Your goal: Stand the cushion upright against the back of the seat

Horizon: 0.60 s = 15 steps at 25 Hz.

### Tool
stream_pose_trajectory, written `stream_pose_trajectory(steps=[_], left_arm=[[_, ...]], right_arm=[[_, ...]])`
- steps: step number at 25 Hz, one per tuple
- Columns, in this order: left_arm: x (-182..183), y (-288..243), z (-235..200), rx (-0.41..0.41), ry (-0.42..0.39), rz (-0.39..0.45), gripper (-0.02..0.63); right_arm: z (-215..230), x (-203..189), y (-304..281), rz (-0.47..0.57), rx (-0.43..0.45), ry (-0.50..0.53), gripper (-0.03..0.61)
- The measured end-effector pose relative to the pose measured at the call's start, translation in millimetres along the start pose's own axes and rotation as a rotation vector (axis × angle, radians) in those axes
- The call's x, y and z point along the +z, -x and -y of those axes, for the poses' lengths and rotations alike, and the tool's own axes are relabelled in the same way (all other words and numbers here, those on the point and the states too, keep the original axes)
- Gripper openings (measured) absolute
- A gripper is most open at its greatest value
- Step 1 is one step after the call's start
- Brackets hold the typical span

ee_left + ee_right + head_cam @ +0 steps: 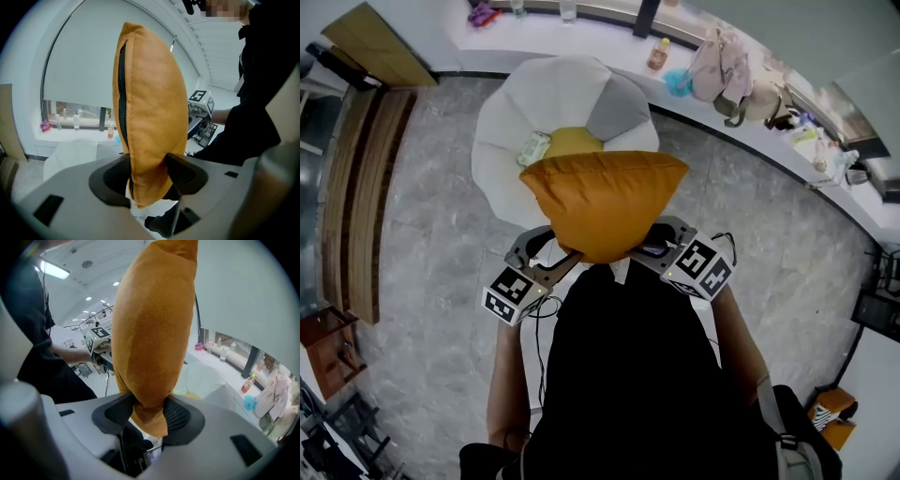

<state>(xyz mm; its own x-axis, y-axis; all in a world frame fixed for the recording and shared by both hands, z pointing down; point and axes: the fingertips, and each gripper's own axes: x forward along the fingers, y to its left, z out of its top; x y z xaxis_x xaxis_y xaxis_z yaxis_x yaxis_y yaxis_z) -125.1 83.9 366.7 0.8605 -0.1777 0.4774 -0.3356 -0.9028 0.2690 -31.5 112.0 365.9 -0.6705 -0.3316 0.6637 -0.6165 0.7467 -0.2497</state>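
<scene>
An orange cushion hangs in the air in front of me, above the floor and short of the white round armchair. My left gripper is shut on its lower left edge, my right gripper on its lower right edge. In the left gripper view the cushion stands edge-on with its black zip facing the camera, pinched between the jaws. The right gripper view shows the cushion rising upright from the clamped jaws. A yellow cushion and a pale patterned item lie on the armchair's seat.
A long white window ledge curves behind the armchair, carrying bottles, a beige bag and small items. Wooden panels stand at the left. Grey marble floor surrounds the chair.
</scene>
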Motion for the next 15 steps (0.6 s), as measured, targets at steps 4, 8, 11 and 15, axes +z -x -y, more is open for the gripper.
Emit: stream_pose_trajectory(steps=[4,8,11,15], left_arm=[[9,-12,-17,0.033,0.016,-0.025,0.253],[17,-24,-39,0.075,0.063,-0.041,0.253],[31,-50,-57,0.095,0.113,-0.058,0.253],[61,-98,-80,0.138,0.157,-0.071,0.253]], right_arm=[[26,6,-6,-0.005,0.047,0.009,0.207],[55,17,-15,-0.017,0.103,0.035,0.207],[91,22,-12,-0.028,0.140,0.051,0.207],[154,27,0,-0.053,0.177,0.075,0.206]])
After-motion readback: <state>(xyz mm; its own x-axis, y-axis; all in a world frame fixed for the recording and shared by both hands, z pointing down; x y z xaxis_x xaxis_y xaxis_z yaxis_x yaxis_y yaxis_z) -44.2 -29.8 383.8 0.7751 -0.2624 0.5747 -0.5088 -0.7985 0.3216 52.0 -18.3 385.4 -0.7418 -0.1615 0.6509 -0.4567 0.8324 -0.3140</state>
